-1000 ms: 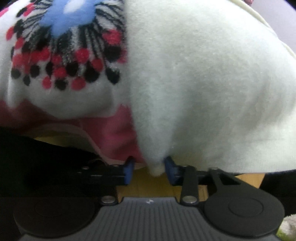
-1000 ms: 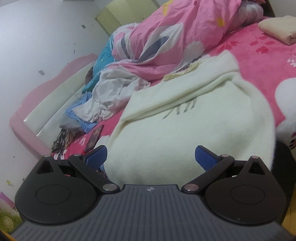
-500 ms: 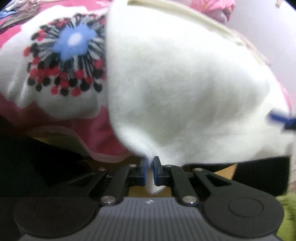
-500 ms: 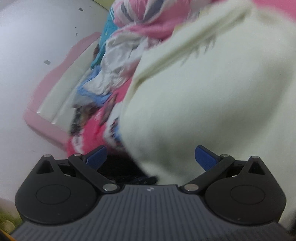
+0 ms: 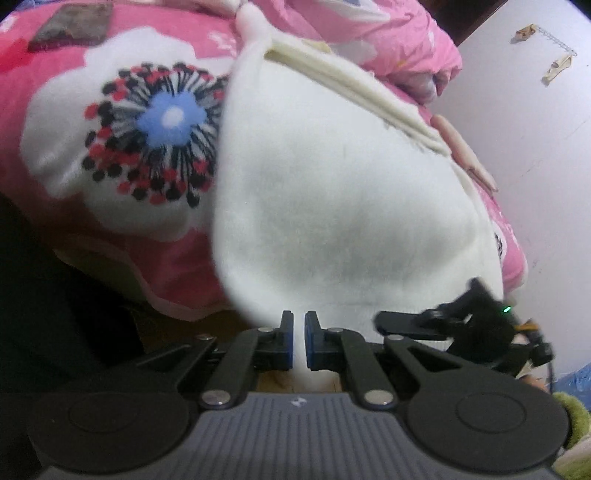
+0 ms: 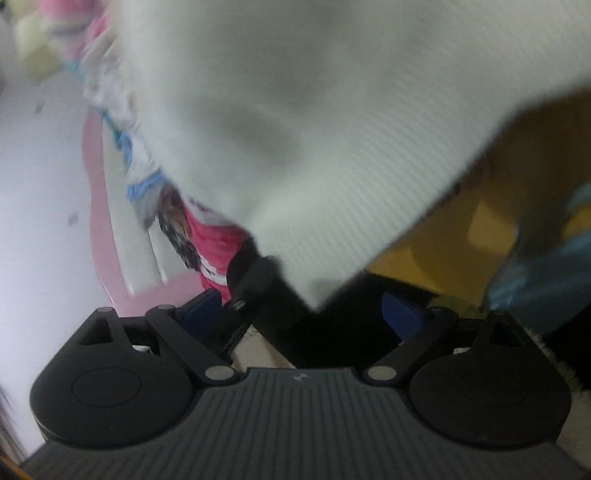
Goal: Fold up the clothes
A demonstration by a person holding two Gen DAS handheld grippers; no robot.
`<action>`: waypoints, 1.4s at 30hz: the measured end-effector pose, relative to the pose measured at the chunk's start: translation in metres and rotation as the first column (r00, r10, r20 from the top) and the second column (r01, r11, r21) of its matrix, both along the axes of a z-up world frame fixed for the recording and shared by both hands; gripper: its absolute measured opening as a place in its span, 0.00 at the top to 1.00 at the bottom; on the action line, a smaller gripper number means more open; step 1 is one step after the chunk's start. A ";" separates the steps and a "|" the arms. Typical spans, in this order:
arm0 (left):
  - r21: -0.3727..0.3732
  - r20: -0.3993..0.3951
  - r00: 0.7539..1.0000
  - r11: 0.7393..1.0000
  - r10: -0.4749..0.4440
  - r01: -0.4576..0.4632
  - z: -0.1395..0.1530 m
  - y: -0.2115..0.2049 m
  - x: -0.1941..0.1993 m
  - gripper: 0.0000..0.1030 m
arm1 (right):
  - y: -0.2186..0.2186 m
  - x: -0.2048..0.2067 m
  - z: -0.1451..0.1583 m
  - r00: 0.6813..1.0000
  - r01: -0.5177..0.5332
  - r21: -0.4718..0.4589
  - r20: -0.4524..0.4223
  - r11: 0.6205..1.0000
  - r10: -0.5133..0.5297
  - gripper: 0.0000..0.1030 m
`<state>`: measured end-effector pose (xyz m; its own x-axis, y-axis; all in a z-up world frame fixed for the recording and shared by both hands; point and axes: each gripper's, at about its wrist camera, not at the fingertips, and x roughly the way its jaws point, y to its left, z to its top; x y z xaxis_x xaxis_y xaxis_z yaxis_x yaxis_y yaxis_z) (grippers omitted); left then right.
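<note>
White fleece garment [image 5: 343,206]: spread on bed over pink floral blanket [image 5: 122,147], lower edge hanging off bed's side. Left gripper [image 5: 299,325]: fingers pinched tight on garment's hem. Right gripper [image 6: 306,314]: fingers spread wide, garment corner [image 6: 314,291] hanging betw. them, no grip. Dark flat object [image 5: 70,26] on blanket, far left. No containers visible.

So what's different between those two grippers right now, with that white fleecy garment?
The left gripper is shut, pinching an edge of the white garment; the right gripper is open and grips nothing. A corner of the garment hangs loose between the right gripper's fingers, while the left's fingers clamp the cloth. The left wrist view is fairly sharp, the right blurred. Both have black linkages and blue pads.
</note>
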<state>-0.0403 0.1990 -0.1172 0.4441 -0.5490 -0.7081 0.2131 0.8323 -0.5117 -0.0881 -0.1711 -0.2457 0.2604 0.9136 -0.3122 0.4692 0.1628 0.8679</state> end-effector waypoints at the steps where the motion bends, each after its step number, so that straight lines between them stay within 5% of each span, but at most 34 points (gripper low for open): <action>1: -0.005 0.005 1.000 1.000 0.002 -0.002 -0.002 -0.006 -0.007 0.93 | 0.001 -0.002 -0.004 1.000 0.023 0.011 -0.019 1.000 -0.023 0.08; 7: 0.017 -0.014 1.000 1.000 0.020 -0.020 -0.023 -0.010 -0.010 0.93 | 0.013 -0.002 -0.018 0.994 0.090 -0.026 -0.067 0.996 -0.091 0.09; 9: 0.069 0.006 0.999 0.997 0.039 -0.039 -0.029 -0.012 -0.009 0.78 | 0.013 -0.003 -0.013 0.995 0.090 -0.032 -0.048 0.995 -0.092 0.09; 11: 0.128 0.027 0.998 0.990 0.049 -0.052 -0.038 -0.017 -0.005 0.43 | 0.011 -0.005 -0.003 0.996 0.086 -0.051 -0.003 0.995 -0.086 0.09; 14: 0.208 0.043 0.998 0.976 0.056 -0.064 -0.052 -0.024 0.001 0.23 | 0.005 -0.006 0.006 0.995 0.090 -0.078 0.037 0.993 -0.087 0.09; 21: 0.273 0.062 0.995 0.957 0.079 -0.093 -0.090 -0.038 0.025 0.33 | -0.004 -0.011 0.018 0.992 0.109 -0.098 0.077 0.989 -0.102 0.09; 32: 0.144 0.123 0.991 0.988 0.045 -0.063 -0.090 -0.041 0.023 0.84 | -0.022 -0.019 0.023 0.983 0.160 -0.100 0.102 0.982 -0.150 0.08; 42: 0.024 0.156 0.986 0.998 0.056 -0.060 -0.043 -0.036 -0.021 0.89 | -0.018 -0.019 0.010 0.982 0.169 -0.028 0.092 0.985 -0.166 0.08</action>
<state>-0.0612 0.1625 -0.1607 0.5802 -0.4996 -0.6433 0.2388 0.8594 -0.4521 -0.1076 -0.1892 -0.2361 0.4372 0.8433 -0.3125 0.4135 0.1200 0.9025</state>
